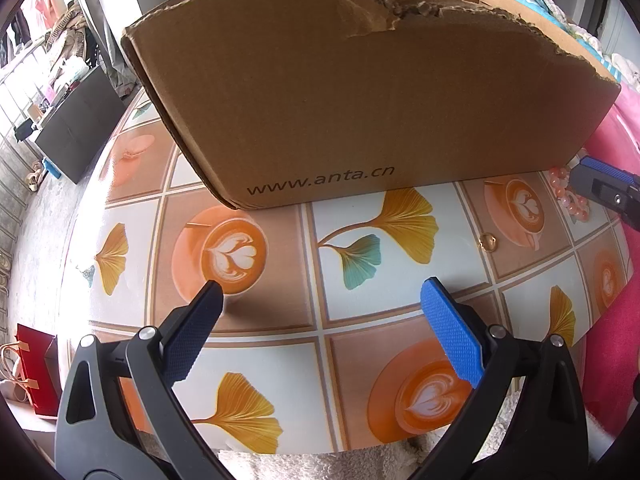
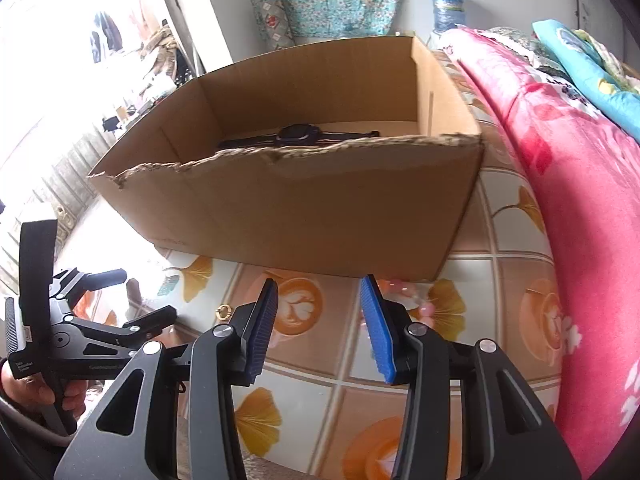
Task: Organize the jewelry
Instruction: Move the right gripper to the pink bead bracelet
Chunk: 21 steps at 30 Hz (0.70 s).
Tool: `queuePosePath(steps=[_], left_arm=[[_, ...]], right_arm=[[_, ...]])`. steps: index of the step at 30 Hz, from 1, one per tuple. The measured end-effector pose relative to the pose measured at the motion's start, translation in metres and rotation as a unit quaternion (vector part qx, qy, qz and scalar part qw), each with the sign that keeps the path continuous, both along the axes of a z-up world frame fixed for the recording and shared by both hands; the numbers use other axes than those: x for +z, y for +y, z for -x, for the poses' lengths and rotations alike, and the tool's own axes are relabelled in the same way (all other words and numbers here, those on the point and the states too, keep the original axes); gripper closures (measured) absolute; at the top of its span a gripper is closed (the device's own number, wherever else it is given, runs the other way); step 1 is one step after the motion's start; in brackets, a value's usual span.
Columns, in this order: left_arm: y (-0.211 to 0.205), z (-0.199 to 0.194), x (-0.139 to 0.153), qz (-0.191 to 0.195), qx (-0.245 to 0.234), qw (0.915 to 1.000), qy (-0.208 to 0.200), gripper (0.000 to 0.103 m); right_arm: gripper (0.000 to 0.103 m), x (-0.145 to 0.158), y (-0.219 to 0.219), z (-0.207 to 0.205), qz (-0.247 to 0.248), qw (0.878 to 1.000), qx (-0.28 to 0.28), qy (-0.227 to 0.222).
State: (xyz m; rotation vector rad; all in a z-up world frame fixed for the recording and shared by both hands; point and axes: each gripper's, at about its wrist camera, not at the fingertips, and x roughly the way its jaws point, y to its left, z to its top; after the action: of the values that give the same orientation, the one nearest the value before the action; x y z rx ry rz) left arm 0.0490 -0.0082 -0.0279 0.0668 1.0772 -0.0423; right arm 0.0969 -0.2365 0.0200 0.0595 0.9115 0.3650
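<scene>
Evidently the cardboard box serves as the collecting bin: it stands on the patterned tablecloth with its torn near wall toward the person, and a dark wristwatch already lies on its floor. Two pieces are left outside. A small gold ring rests on the cloth in front of the box, and a pink bead bracelet lies at the box's right corner. The right gripper hangs just over the cloth near that corner, its jaws partly apart with nothing between them, probably set for the beads, which show only as a pink blur behind its fingers. The left gripper waits wide open and empty above the cloth, clear of the work.
</scene>
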Motion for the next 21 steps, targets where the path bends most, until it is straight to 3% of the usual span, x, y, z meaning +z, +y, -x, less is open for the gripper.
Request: queuePosePath(steps=[11, 21], left_arm=[[0.0, -0.002, 0.002, -0.003, 0.002, 1.0, 0.0, 0.007], [-0.006, -0.001, 0.003, -0.006, 0.002, 1.0, -0.001, 0.007]], right_arm=[[0.077, -0.025, 0.003, -0.012, 0.031, 0.999, -0.013, 0.037], [0.093, -0.035, 0.011, -0.015, 0.064, 0.997, -0.006, 0.038]])
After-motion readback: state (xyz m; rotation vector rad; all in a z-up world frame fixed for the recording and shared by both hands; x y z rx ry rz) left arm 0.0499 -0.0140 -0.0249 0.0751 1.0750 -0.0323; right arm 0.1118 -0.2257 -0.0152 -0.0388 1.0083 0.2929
